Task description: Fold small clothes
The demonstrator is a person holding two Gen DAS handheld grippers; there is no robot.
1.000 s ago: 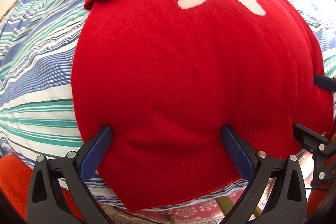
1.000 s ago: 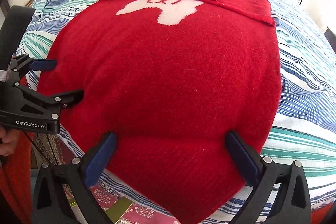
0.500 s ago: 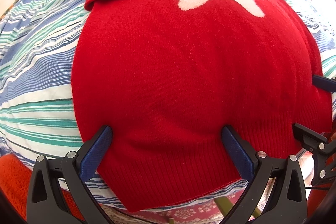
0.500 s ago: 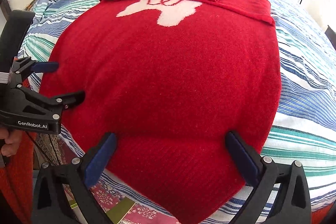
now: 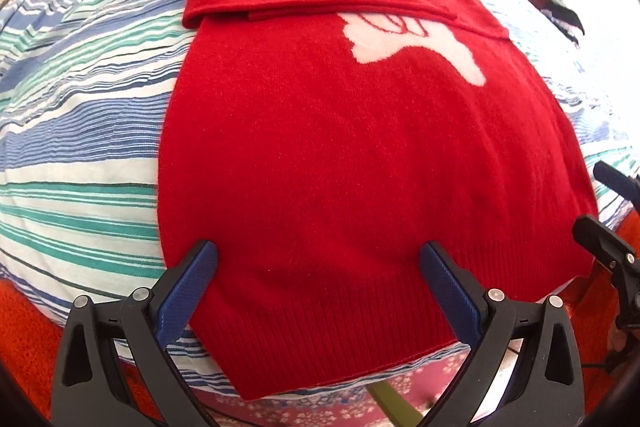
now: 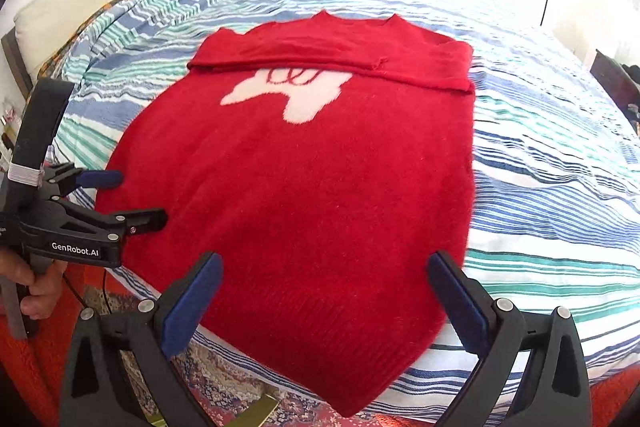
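Sweater [image 5: 360,155] hem beyond bed edge

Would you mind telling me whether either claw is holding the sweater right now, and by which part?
Nothing is held. Both the left claw and the right claw are open above the hem of the sweater.

A red knit sweater [image 5: 360,155] lies flat on the striped bed [image 5: 80,131] — white motif up; both sleeves are folded across its chest. Its ribbed hem hangs over the near edge.

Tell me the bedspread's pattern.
The bedspread has blue, green and white stripes; clearest in the right wrist view.
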